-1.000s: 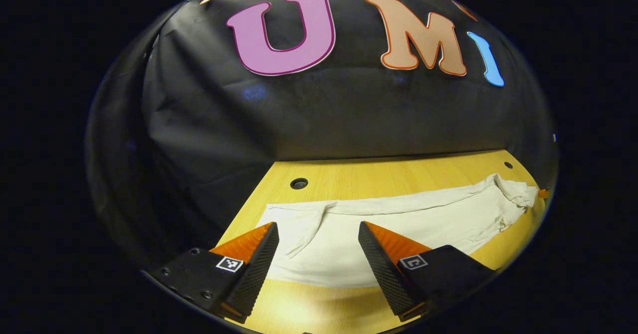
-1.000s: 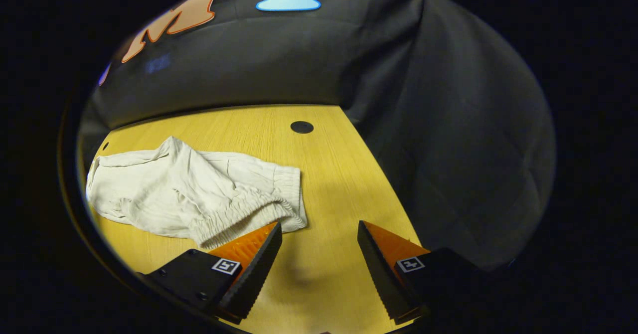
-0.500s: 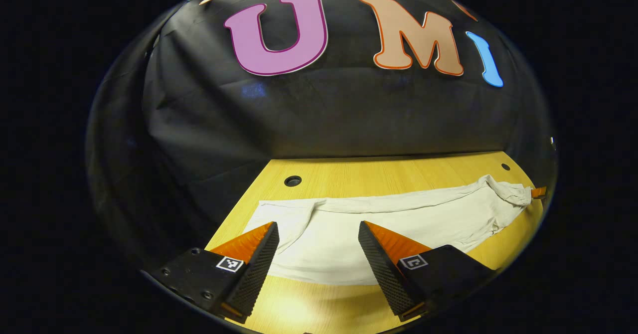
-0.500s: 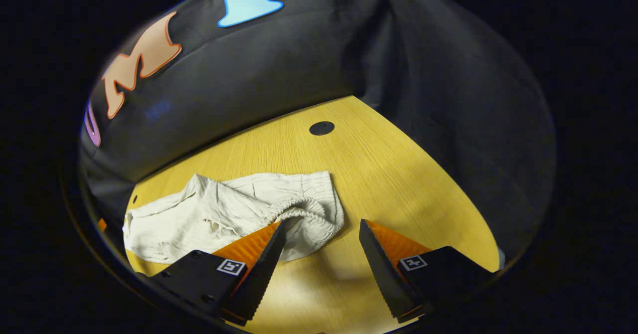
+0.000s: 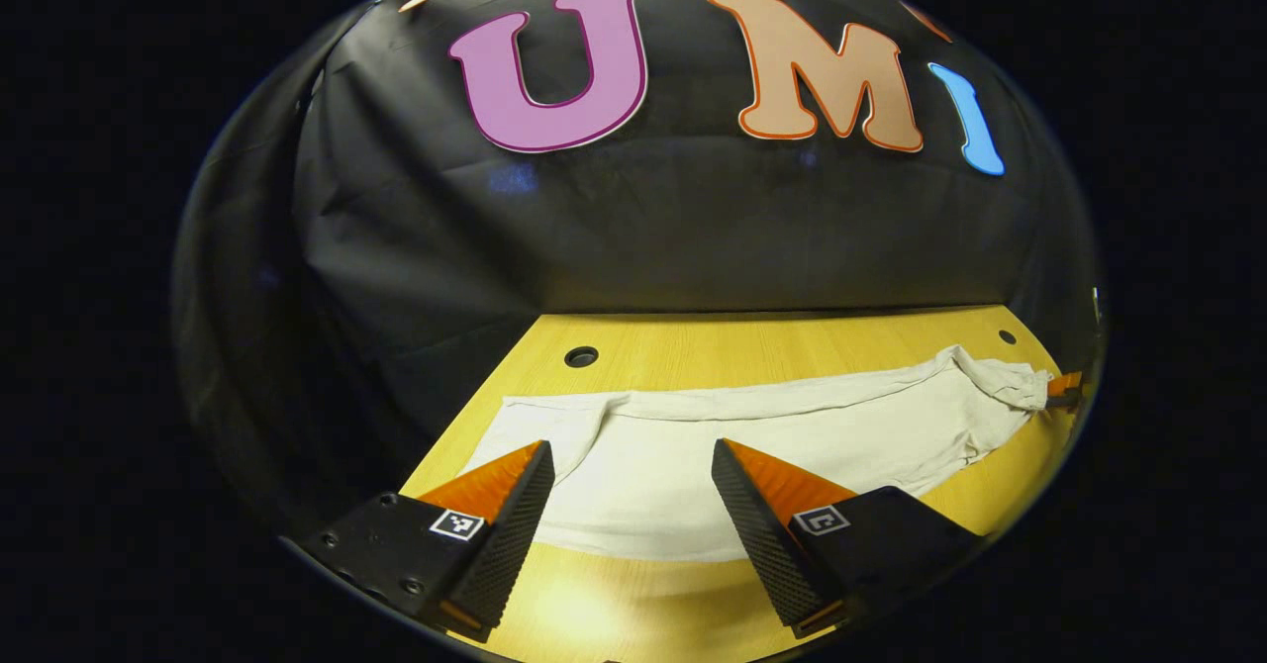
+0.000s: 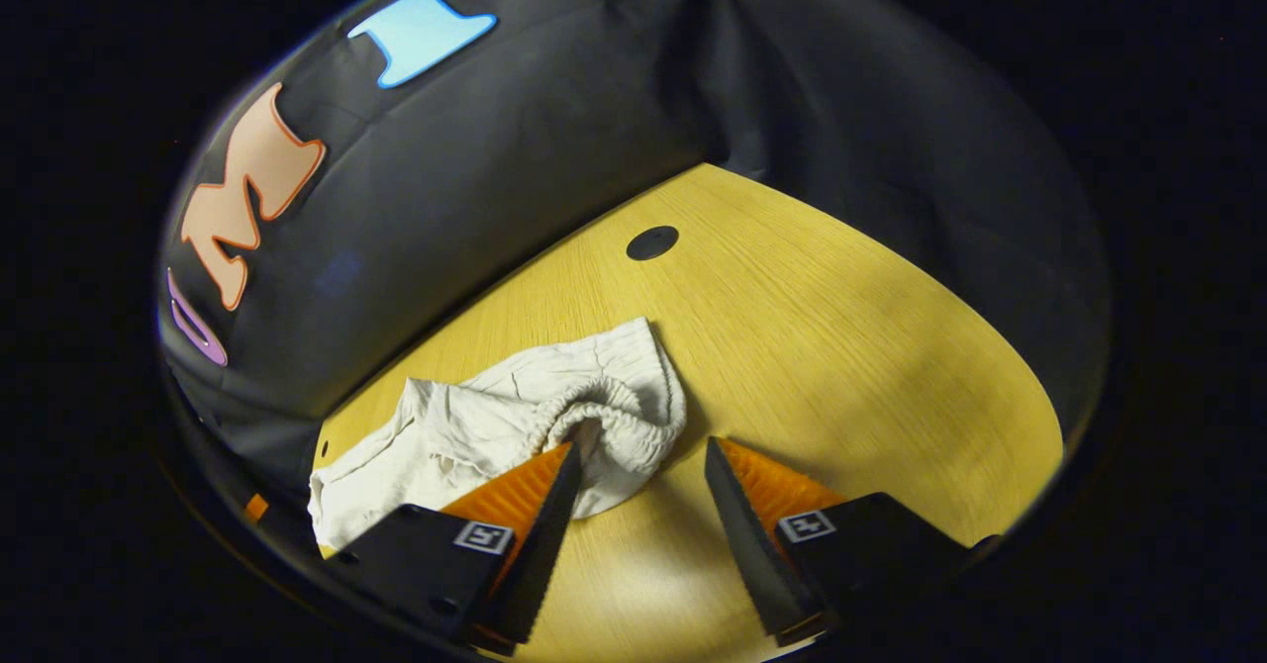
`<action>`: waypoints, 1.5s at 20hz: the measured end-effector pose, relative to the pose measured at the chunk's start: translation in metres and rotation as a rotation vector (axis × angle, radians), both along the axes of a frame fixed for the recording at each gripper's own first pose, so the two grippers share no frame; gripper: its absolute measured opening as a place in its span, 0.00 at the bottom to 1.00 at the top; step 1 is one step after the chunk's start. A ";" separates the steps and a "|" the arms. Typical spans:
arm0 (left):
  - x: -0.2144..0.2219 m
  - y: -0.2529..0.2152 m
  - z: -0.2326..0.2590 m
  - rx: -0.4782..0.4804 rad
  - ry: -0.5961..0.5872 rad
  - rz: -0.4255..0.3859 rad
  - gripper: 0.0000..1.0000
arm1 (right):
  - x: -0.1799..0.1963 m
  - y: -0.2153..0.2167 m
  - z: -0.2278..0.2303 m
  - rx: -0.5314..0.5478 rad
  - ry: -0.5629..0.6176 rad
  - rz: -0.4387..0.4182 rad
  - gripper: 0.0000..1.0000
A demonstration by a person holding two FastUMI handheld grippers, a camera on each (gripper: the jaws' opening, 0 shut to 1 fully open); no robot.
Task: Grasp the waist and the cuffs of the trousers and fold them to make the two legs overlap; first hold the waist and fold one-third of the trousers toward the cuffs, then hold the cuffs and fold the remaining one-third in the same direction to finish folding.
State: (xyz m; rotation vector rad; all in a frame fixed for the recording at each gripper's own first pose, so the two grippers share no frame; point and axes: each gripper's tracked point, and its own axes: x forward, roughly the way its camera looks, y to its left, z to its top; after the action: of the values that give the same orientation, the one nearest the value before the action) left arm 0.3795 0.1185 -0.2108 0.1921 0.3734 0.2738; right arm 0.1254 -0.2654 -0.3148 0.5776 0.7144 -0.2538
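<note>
Left gripper view: the left gripper (image 5: 632,485) hangs spread wide at lower centre over the pale trousers (image 5: 792,435) lying along the counter (image 5: 752,346), their far end cut off at the right edge. Right gripper view: the right gripper (image 6: 638,480), jaws apart, sits at the bunched elastic waist (image 6: 614,421); its left finger hides part of the cloth, contact unclear.

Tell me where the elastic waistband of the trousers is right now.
In the right gripper view the waistband lies bunched on the wooden table, partly between the open right gripper's fingers, nearer its left finger, below the round table hole.
</note>
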 end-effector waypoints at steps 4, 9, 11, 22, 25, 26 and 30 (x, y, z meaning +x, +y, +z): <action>0.004 -0.003 -0.001 0.001 0.011 -0.006 0.97 | 0.007 -0.002 0.003 0.027 -0.032 -0.007 0.75; 0.010 -0.007 0.000 0.001 0.005 -0.021 0.97 | 0.016 0.000 -0.003 0.045 -0.032 -0.013 0.44; 0.012 -0.009 0.001 -0.001 0.005 -0.030 0.97 | 0.014 0.003 -0.001 0.058 -0.035 -0.010 0.36; 0.015 -0.015 0.003 -0.021 -0.006 -0.074 0.97 | 0.021 0.012 0.041 -0.061 -0.100 0.021 0.17; 0.014 -0.013 0.002 -0.045 -0.019 -0.086 0.97 | 0.025 0.029 0.072 -0.097 -0.147 0.037 0.18; 0.013 -0.012 0.002 -0.056 -0.021 -0.088 0.97 | 0.027 0.037 0.083 -0.107 -0.165 0.043 0.17; 0.009 -0.009 0.003 -0.085 -0.024 -0.108 0.97 | 0.031 0.085 0.129 -0.143 -0.233 0.082 0.17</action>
State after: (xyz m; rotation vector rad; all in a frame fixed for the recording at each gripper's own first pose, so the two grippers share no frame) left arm 0.3887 0.1092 -0.2074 0.1247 0.3489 0.1534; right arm 0.1566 -0.1803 -0.1857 0.4315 0.4887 -0.1565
